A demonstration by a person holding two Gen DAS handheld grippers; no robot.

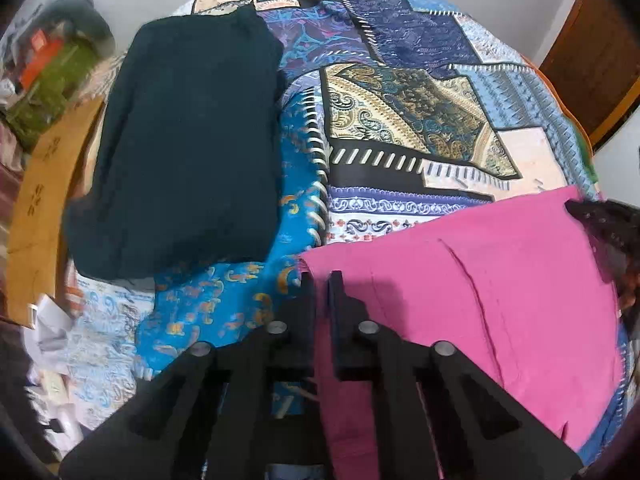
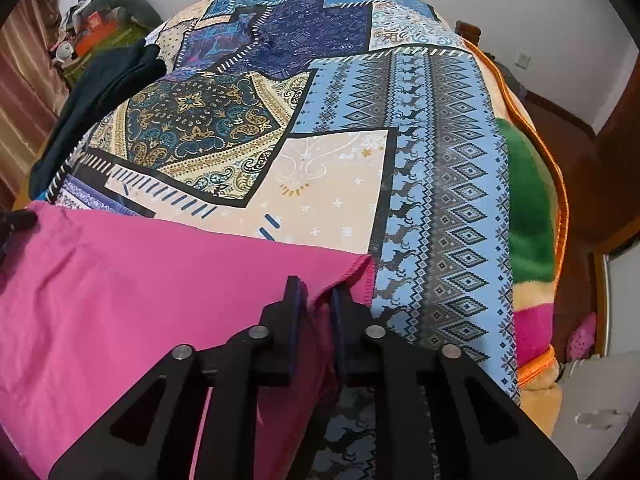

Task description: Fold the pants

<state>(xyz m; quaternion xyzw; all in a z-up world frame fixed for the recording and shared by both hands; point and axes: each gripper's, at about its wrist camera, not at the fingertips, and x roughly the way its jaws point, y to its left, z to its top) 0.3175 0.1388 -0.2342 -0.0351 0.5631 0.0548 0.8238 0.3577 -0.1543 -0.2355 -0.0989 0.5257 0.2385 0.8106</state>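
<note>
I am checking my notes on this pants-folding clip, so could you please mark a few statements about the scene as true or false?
1. The left gripper is shut on a corner of the pink pants. True.
2. The right gripper hangs open above the bedspread. False: its fingers are shut on the pink pants' stitched edge.
3. A dark folded garment lies on the bed apart from the pink pants. True.
4. The pink pants hang in the air clear of the bed. False: they lie spread on the patchwork bedspread.
5. A green and orange blanket shows at the bed's edge in the right wrist view. True.
</note>
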